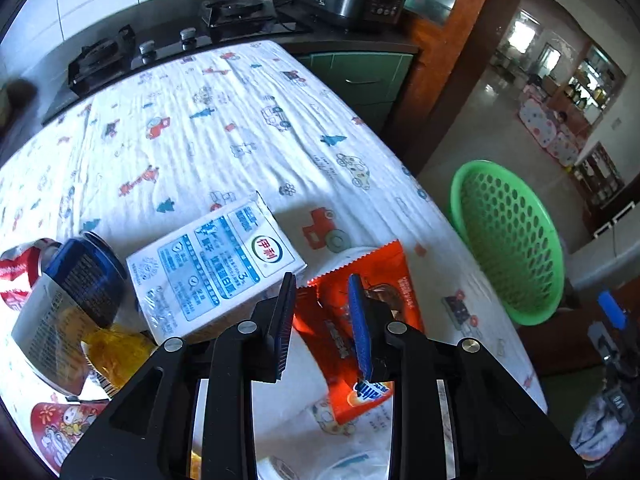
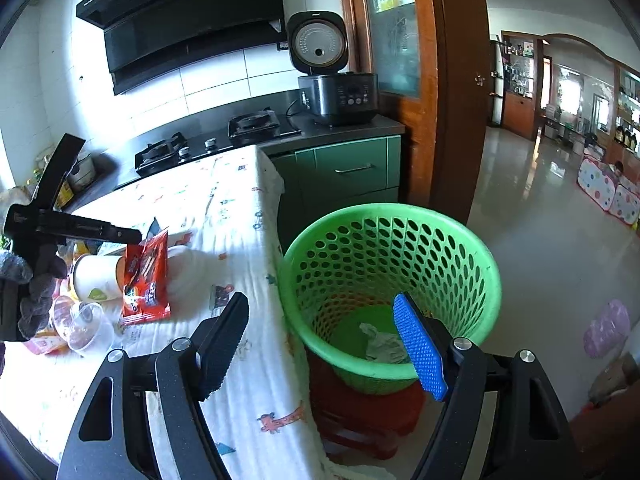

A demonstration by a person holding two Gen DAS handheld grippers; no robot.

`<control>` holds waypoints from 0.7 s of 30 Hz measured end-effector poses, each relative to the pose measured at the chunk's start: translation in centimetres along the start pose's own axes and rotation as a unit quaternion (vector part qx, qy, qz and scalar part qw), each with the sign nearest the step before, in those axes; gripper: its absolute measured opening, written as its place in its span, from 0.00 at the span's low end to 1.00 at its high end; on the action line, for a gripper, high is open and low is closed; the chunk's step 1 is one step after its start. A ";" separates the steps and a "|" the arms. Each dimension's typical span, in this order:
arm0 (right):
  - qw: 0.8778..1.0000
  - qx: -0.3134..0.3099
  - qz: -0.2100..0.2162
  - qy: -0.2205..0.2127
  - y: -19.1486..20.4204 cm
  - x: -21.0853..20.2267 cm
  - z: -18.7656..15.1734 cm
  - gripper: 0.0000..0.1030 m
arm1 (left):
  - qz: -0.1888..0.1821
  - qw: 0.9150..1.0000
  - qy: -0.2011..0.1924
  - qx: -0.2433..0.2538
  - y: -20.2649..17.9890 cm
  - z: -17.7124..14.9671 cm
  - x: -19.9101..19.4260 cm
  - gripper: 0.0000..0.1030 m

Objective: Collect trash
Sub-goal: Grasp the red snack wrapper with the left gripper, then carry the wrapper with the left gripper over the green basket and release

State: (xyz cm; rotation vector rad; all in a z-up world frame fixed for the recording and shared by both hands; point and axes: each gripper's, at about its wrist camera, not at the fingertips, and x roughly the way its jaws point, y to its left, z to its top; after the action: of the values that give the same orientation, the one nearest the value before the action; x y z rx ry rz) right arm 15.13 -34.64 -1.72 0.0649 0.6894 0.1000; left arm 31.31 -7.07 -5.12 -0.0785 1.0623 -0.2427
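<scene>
My left gripper (image 1: 320,284) stands over an orange-red snack wrapper (image 1: 384,280) on the table, its fingers on either side of the wrapper's upper edge with a gap between them; in the right wrist view the wrapper (image 2: 146,276) hangs upright from the left gripper (image 2: 134,236). A white milk carton (image 1: 216,268) and a blue can (image 1: 80,276) lie left of it. My right gripper (image 2: 320,312) is open and empty above the table edge and the green basket (image 2: 472,252), which holds crumpled paper (image 2: 380,344).
The table carries a cartoon-print cloth (image 1: 208,128). More litter lies at its near left: a paper cup (image 2: 96,276), clear plastic cups (image 2: 86,324), a yellow wrapper (image 1: 112,344). The basket also shows in the left wrist view (image 1: 508,240). A stove (image 2: 208,140) and rice cooker (image 2: 340,96) stand behind.
</scene>
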 end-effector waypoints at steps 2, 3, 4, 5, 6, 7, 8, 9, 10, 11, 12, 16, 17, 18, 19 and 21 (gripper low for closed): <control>1.000 -0.001 0.000 0.001 0.1 0.1 -0.2 0.71 | 0.002 1.000 0.001 -0.005 0.4 -0.1 0.0 0.28; 1.000 -0.001 0.002 0.004 0.2 0.2 -0.2 0.71 | 0.002 1.000 0.002 -0.010 0.6 -0.1 0.0 0.31; 1.000 -0.001 0.002 0.005 0.3 0.2 -0.3 0.71 | -0.001 1.000 0.002 -0.012 0.7 -0.1 0.0 0.36; 1.000 -0.001 0.003 0.005 0.3 0.2 -0.3 0.71 | -0.004 1.000 0.003 -0.015 0.8 -0.1 0.0 0.38; 1.000 -0.002 0.003 0.005 0.4 0.2 -0.3 0.71 | -0.001 1.000 0.005 -0.018 0.9 -0.1 0.1 0.38; 1.000 -0.002 0.003 0.006 0.4 0.2 -0.4 0.71 | -0.002 1.000 0.004 -0.019 0.9 -0.2 0.0 0.38; 1.000 -0.001 0.004 0.006 0.4 0.2 -0.4 0.71 | -0.003 1.000 0.002 -0.019 0.9 -0.2 -0.1 0.38; 1.000 -0.001 0.005 0.005 0.5 0.1 -0.4 0.71 | -0.002 1.000 -0.002 -0.020 0.9 -0.3 -0.3 0.38; 1.000 -0.001 0.005 0.004 0.5 0.1 -0.4 0.71 | -0.006 1.000 -0.004 -0.021 0.9 -0.4 -0.4 0.38; 1.000 -0.001 0.004 0.004 0.5 0.1 -0.4 0.71 | -0.009 1.000 -0.003 -0.020 0.8 -0.5 -0.4 0.38; 1.000 -0.001 0.004 0.004 0.4 0.1 -0.4 0.71 | -0.009 1.000 0.001 -0.017 0.7 -0.5 -0.3 0.38; 1.000 0.002 0.004 0.000 0.4 -0.2 -0.3 0.71 | 0.004 1.000 0.012 -0.026 0.9 -0.5 0.4 0.38; 1.000 0.003 0.004 0.000 0.3 -0.2 -0.3 0.71 | 0.004 0.999 0.015 -0.032 1.1 -0.6 0.6 0.38; 1.000 0.003 0.004 -0.001 0.3 -0.3 -0.3 0.71 | 0.003 0.999 0.018 -0.038 1.3 -0.5 0.8 0.38; 1.000 0.003 0.003 -0.001 0.3 -0.3 -0.4 0.71 | 0.001 0.999 0.019 -0.039 1.4 -0.5 0.9 0.38; 1.000 0.001 0.002 0.000 0.3 -0.3 -0.4 0.71 | -0.006 0.999 0.022 -0.037 1.3 -0.5 1.2 0.35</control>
State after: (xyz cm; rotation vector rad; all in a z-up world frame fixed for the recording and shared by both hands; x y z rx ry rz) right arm 14.64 -34.33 -1.79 0.0693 0.6887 0.1033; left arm 31.65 -6.04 -6.60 -0.1468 1.1141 -0.2160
